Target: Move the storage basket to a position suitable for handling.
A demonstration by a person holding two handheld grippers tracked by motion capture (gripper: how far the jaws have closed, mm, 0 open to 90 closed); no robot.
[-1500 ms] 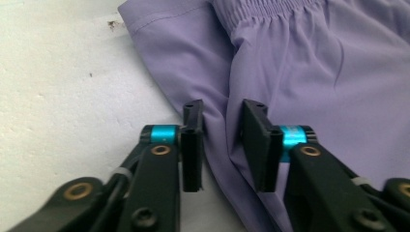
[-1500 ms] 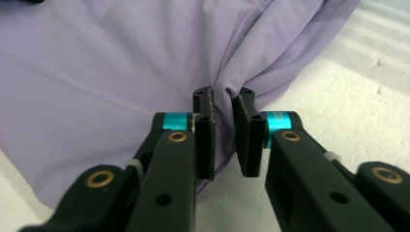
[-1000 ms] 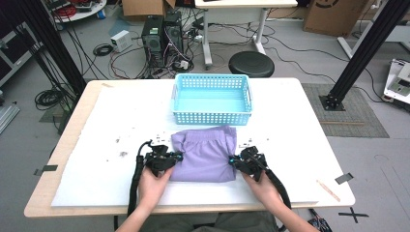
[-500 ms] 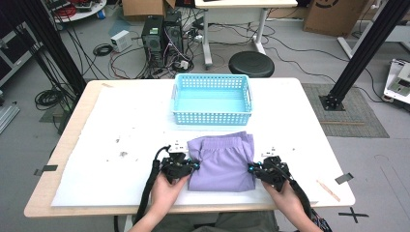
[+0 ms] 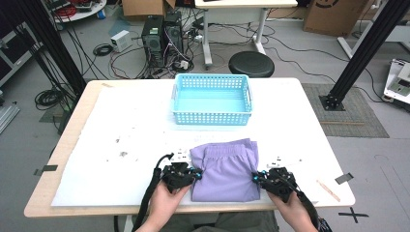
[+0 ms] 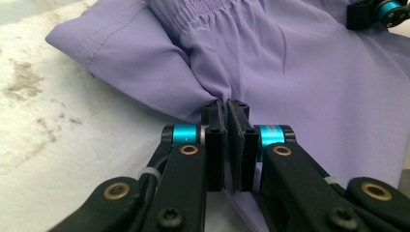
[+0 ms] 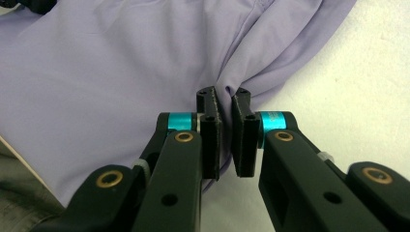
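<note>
— Cloth first: where is it?

— Purple shorts [image 5: 225, 169], folded, lie flat at the near edge of the table [image 5: 121, 125], right in front of the person. The gathered waistband faces the far side, toward the blue basket [image 5: 212, 99], which stands well apart from the cloth, toward the table's far edge.

— And the left tool?

— The left tool [image 5: 195, 172] sits at the left edge of the shorts, held in the person's left hand [image 5: 164, 200]. In the left gripper view its jaws are pinched nearly together on a fold of the purple fabric [image 6: 290, 87], which puckers into creases just at the tips [image 6: 226, 110].

— The right one?

— The right tool [image 5: 255, 177] is at the opposite edge, in the right hand [image 5: 295, 210]. In the right gripper view the jaws are narrow too, clamped on a bunched bit of the cloth's edge [image 7: 121, 63] at the tips [image 7: 225, 99]; folds radiate from the pinch.

— So both are holding?

— Yes, each grips one side of the garment, and the cloth lies spread between them on the white table cover.

— Anything else on the table?

— Some dark specks and stains on the white cover to the left of the shorts, and a thin wooden stick [image 5: 328, 190] near the right corner. The basket looks empty inside.

— Beyond the table?

— A round black stool [image 5: 251, 63] just past the far edge, computer towers [image 5: 162, 36] and loose cables on the floor.
</note>
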